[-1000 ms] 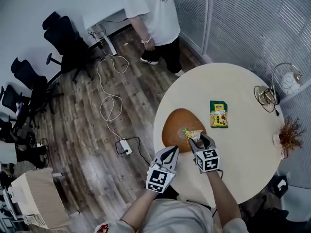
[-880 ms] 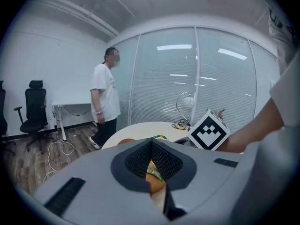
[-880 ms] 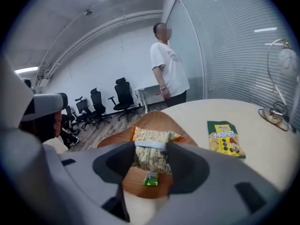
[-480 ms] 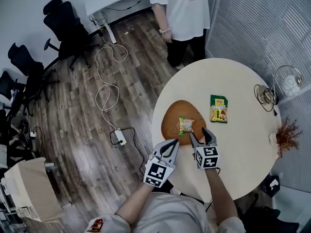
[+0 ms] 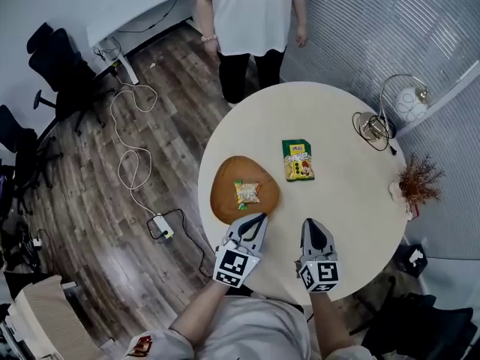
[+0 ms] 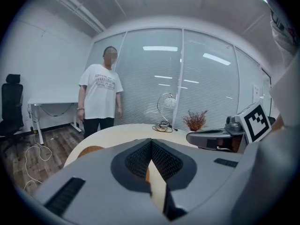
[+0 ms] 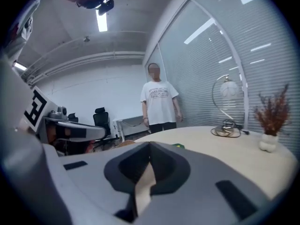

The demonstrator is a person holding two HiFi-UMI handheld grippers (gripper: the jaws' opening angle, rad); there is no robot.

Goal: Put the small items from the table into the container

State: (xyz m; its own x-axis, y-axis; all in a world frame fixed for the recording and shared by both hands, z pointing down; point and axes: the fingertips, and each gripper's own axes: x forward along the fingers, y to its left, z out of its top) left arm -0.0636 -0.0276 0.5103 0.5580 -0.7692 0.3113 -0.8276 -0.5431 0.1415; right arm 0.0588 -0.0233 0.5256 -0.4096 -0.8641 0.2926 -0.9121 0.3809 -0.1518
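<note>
— Round cream desk (image 5: 352,201) over a wood floor. What's on it?
— One brown container (image 5: 225,201) near the edge, with a small yellow packet (image 5: 247,193) lying inside. A green packet (image 5: 298,160) sits on the bare desk just beside it.
— And the grippers?
— Left gripper (image 5: 255,220) hovers by the container's near rim, right gripper (image 5: 311,226) off to its right. Each one's fingers (image 6: 137,161) are pressed together, nothing between them.
</note>
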